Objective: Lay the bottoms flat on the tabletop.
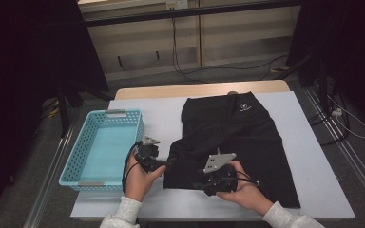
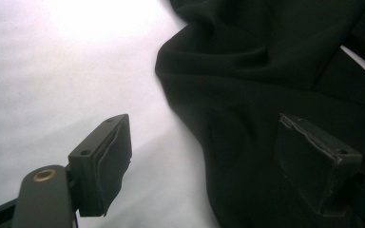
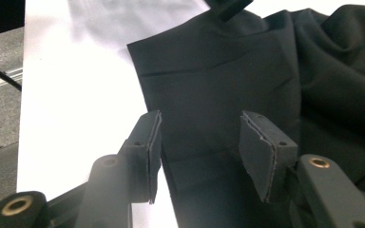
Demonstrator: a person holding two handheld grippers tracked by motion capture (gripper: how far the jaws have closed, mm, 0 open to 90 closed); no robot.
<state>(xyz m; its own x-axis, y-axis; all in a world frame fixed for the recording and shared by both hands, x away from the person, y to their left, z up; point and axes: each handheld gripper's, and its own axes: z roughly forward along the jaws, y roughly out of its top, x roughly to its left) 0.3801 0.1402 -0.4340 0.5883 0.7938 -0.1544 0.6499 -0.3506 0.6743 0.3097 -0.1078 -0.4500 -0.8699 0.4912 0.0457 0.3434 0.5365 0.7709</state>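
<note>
A pair of black shorts (image 1: 240, 142) lies spread on the white sheet (image 1: 309, 156) covering the table, to the right of the empty turquoise basket (image 1: 102, 148). The left gripper (image 1: 167, 162) sits at the shorts' left edge, jaws spread, nothing pinched. The right gripper (image 1: 198, 185) hovers at the near hem, jaws parted over the cloth without pressing it

I see black shorts (image 1: 240, 137) lying mostly flat on the white bench (image 1: 313, 156), waistband at the far end with a small white logo, the near left leg rumpled into folds.
</note>
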